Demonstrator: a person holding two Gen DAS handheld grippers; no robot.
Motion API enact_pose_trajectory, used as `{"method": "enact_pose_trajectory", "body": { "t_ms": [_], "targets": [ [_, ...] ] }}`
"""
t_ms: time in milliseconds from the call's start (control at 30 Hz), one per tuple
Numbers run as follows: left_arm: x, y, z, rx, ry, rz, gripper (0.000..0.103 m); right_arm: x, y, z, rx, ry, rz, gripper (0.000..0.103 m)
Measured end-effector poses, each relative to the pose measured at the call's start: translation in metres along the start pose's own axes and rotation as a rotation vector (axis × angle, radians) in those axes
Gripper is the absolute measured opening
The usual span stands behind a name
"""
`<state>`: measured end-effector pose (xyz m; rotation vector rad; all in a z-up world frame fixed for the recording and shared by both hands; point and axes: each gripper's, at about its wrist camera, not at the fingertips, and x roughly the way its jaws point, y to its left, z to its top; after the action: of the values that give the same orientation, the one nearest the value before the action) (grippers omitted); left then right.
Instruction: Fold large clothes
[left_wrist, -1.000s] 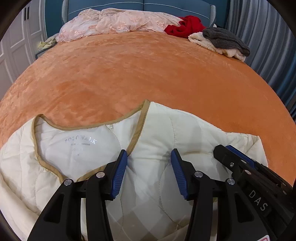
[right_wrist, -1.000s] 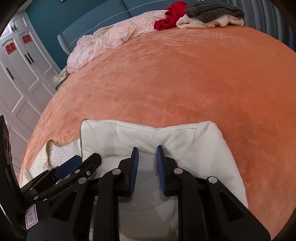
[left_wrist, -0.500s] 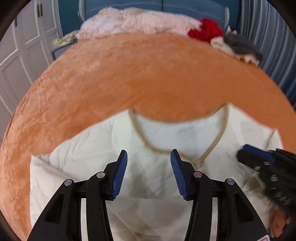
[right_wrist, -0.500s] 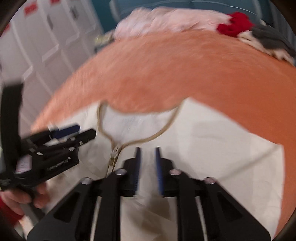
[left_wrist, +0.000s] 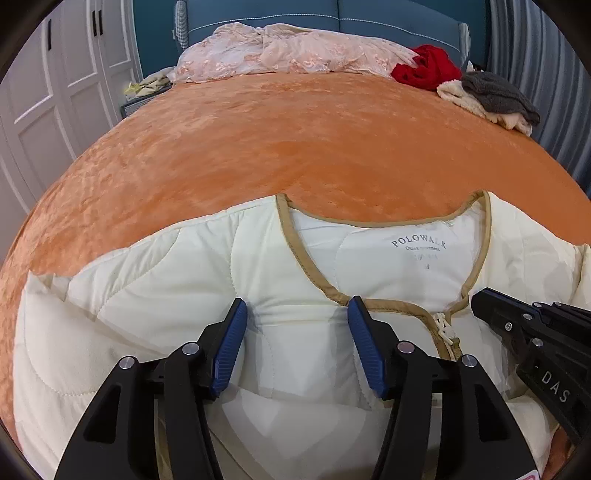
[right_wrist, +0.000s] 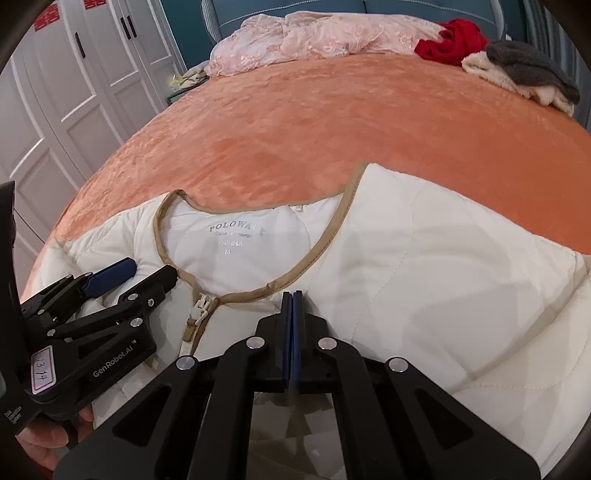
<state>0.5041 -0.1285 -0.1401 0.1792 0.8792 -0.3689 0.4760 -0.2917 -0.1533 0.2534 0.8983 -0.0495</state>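
One cream quilted jacket (left_wrist: 155, 317) lies spread at the near edge of the orange bed (left_wrist: 295, 147). Four other garments are heaped along the far edge, with bare bedspread between. The left gripper (left_wrist: 297, 347) has just been opening and grips nothing. The right gripper (right_wrist: 292, 332) is fully closed, with nothing visible between its pads.

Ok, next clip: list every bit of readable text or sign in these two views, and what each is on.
"POLOWALK": printed inside the jacket's neck.
"M": size mark under it.
"150/84A", roughly: line above the M, faint.
Small line under the brand: too blurred to read.
"GenRobot.AI": left gripper's body.
"13.14": sticker on the left gripper.
"DAS": right gripper's body.
Red signs on the wardrobe doors: unreadable.
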Motion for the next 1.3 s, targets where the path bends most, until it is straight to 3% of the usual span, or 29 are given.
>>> {"method": "enact_pose_trajectory", "body": {
  "t_ms": [333,433,500,567,667,900,1000,1067,1300],
  "targets": [
    [0.000,0.000,0.003,-0.015,-0.010,0.013,0.061,0.001,-0.002,0.001,0.025,-0.017,0.008,0.000],
    [-0.018,0.009,0.002,-0.060,0.000,0.064,0.061,-0.023,-0.009,-0.002,0.077,-0.070,-0.072,0.000],
    [-0.040,0.026,-0.006,-0.142,-0.001,0.063,0.061,-0.057,-0.024,-0.011,0.158,-0.116,-0.107,0.010],
    [-0.068,0.044,-0.019,-0.195,-0.037,0.020,0.064,-0.094,-0.039,-0.030,0.202,-0.153,-0.077,0.015],
    [-0.107,0.062,-0.045,-0.208,-0.051,0.055,0.069,-0.149,-0.056,-0.067,0.183,-0.179,-0.095,0.018],
    [-0.175,0.091,-0.110,-0.243,-0.002,0.052,0.069,-0.235,-0.086,-0.136,0.194,-0.167,-0.130,0.034],
    [-0.198,0.092,-0.132,-0.249,0.013,0.045,0.072,-0.260,-0.092,-0.167,0.183,-0.134,-0.149,0.051],
    [-0.217,0.099,-0.154,-0.287,0.034,0.030,0.077,-0.277,-0.102,-0.192,0.217,-0.098,-0.140,0.057],
    [-0.261,0.148,-0.226,-0.461,0.123,-0.024,0.079,-0.314,-0.127,-0.289,0.333,0.061,-0.095,0.065]
  ]
}}
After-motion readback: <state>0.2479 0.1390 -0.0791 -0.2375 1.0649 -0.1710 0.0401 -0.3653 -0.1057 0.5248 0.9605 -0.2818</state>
